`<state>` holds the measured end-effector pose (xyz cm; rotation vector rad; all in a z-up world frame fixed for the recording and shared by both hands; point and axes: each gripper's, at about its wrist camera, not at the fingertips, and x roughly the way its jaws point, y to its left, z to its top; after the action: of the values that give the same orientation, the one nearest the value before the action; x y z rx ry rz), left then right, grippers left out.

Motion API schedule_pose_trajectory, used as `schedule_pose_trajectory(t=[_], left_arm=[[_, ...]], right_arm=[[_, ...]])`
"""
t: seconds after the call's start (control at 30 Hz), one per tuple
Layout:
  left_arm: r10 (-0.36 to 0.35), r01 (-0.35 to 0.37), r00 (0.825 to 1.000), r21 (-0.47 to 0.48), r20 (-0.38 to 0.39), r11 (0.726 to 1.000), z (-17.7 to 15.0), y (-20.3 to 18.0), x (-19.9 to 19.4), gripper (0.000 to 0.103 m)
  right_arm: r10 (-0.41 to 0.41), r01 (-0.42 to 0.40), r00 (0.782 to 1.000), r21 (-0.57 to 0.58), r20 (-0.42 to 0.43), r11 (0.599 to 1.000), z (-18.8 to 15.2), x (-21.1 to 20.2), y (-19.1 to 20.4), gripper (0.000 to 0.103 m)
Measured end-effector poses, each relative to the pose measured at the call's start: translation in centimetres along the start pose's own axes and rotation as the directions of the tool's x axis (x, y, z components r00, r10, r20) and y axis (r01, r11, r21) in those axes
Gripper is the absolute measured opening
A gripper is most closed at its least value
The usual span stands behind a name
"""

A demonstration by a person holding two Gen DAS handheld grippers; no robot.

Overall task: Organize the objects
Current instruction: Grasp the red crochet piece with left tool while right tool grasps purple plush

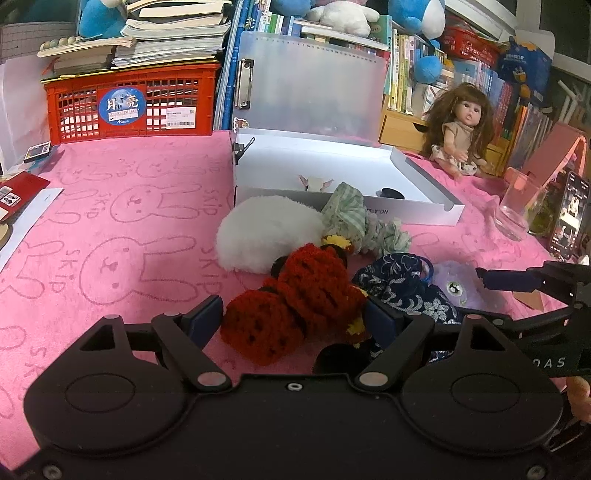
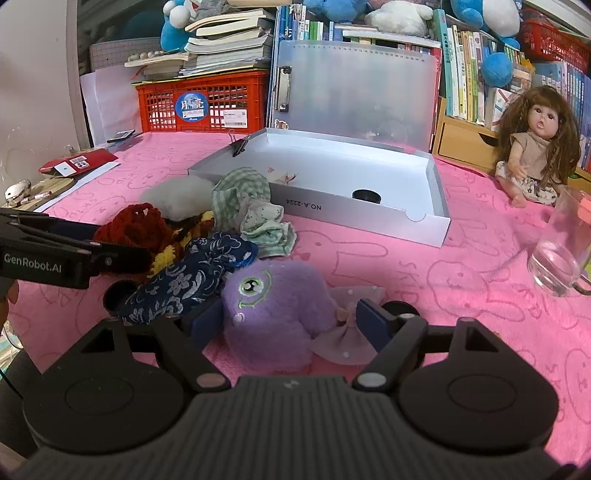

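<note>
Jaws on both grippers spread, nothing clamped: left gripper (image 1: 295, 317) straddles red crochet piece (image 1: 291, 306), right gripper (image 2: 291, 319) straddles purple plush (image 2: 273, 314). Both lie in heap on worktop (image 1: 122, 229) before white box (image 2: 424, 221). You close squarely mid-body, avoid snagging navy floral cloth (image 2: 192, 280), lift clear.

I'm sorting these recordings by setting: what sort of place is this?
Probably a child's room or study corner at home: a table under a pink bunny-print cloth, packed bookshelves topped with plush toys, and a doll sitting at the edge.
</note>
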<state>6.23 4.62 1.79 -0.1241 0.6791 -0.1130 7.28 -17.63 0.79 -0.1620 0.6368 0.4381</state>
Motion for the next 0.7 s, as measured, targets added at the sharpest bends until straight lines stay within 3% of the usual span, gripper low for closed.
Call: schedule_pose_trajectory(t=[0.7], left_arm=[[0.0, 0.0, 1.0, 0.007, 0.004, 1.0, 0.04, 0.03, 0.22, 0.077]], right_arm=[[0.007, -0.006, 1.0, -0.025, 0.015, 1.0, 0.08, 0.24, 0.75, 0.087]])
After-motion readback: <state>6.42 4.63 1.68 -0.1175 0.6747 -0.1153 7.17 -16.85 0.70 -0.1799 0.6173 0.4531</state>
